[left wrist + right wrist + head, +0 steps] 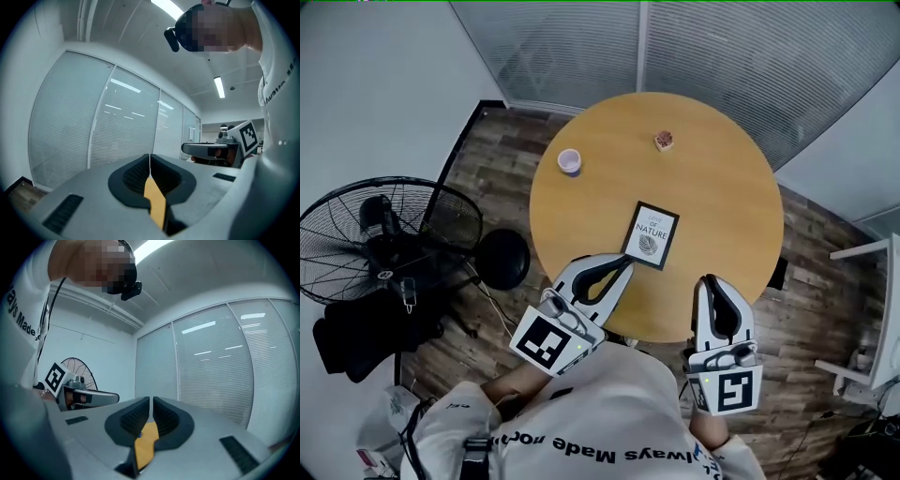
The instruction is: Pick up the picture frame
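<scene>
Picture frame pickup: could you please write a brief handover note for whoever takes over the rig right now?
Left gripper: fingers together, empty, tips just beside the near corner of the picture frame; contact unclear.
Right gripper: fingers together, empty, over the near edge of the round wooden table, apart from the frame.
Frame: lying flat on the table, near its middle.
Done: nothing grasped yet.
Left to do: open a gripper, grip the frame's edge, lift.

The picture frame's [651, 234] fine print and the brown thing [664, 141] are too small to tell.
</scene>
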### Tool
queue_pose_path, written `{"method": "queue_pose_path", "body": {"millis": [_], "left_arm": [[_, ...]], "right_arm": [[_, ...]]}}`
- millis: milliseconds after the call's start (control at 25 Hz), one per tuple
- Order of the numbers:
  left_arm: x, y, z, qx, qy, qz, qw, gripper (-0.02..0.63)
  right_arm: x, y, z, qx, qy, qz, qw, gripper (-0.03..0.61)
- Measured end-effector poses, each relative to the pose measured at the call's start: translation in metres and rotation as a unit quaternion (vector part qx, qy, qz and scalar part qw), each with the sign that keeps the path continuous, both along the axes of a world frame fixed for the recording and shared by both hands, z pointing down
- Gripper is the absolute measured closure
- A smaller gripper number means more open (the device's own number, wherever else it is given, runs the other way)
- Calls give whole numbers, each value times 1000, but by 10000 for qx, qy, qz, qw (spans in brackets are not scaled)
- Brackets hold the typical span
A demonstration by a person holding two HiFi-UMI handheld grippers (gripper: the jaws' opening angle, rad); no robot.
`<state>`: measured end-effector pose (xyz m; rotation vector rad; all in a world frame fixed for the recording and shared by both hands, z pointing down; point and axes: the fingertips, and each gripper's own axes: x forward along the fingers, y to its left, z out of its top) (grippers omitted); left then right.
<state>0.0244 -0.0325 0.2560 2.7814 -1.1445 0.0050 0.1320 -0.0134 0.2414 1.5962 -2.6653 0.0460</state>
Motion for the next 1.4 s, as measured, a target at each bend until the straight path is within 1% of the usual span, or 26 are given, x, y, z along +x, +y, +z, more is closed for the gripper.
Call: {"method": "queue_pose_path", "body": {"millis": [160, 320, 600, 800, 960, 1120, 1400], "left_arm": [[-18, -27, 4, -16, 61, 160, 9999, 581], [-32, -49, 13, -119, 150, 324, 9993, 581], [-36, -75, 34, -276, 199, 600, 9976, 580], [-35, -86, 53, -389, 110, 759, 9963, 580], [-34, -95, 75, -564, 67, 778, 9954, 578], [-26, -102, 109, -795, -157, 884, 9928, 578], [-16, -107, 168, -1200, -446, 908, 9876, 578]], "right_arm": [[-23, -24, 4, -53, 92, 83, 9999, 531], [-42, -42, 11, -152, 179, 251, 9994, 531], [-48, -60, 33, -386, 315, 533, 9973, 529], [-52, -73, 55, -586, 354, 572, 9960, 529], [-50, -85, 77, -785, 387, 560, 9946, 528], [-45, -91, 103, -1023, 302, 537, 9928, 528], [-34, -94, 151, -1367, 417, 596, 9879, 526]]}}
